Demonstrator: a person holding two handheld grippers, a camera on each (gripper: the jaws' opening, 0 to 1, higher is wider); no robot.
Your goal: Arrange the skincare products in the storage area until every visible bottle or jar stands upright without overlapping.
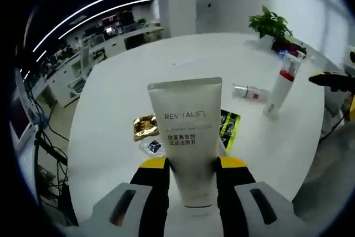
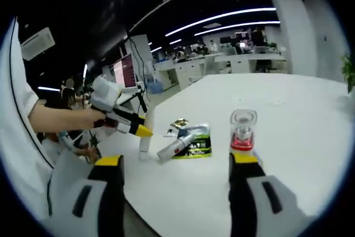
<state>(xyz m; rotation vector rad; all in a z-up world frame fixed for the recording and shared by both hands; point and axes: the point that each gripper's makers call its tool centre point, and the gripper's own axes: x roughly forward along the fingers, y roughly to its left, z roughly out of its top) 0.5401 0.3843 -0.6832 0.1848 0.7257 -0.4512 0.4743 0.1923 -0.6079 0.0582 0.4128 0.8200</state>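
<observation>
A pale tube (image 1: 187,142) printed "REVITALIFT" above smaller Chinese characters is clamped upright between the left gripper's (image 1: 191,184) jaws over the white table (image 1: 122,98). If released carelessly, it could topple onto the sachets (image 1: 145,126) behind. The right gripper (image 2: 177,173) is held apart, near a clear-capped red bottle (image 2: 243,130).

left gripper (image 1: 191,165) clamps revitalift tube (image 1: 187,140) upright between its fingers (image 1: 155,184); sachets (image 1: 145,127) just beyond fingertips.
</observation>
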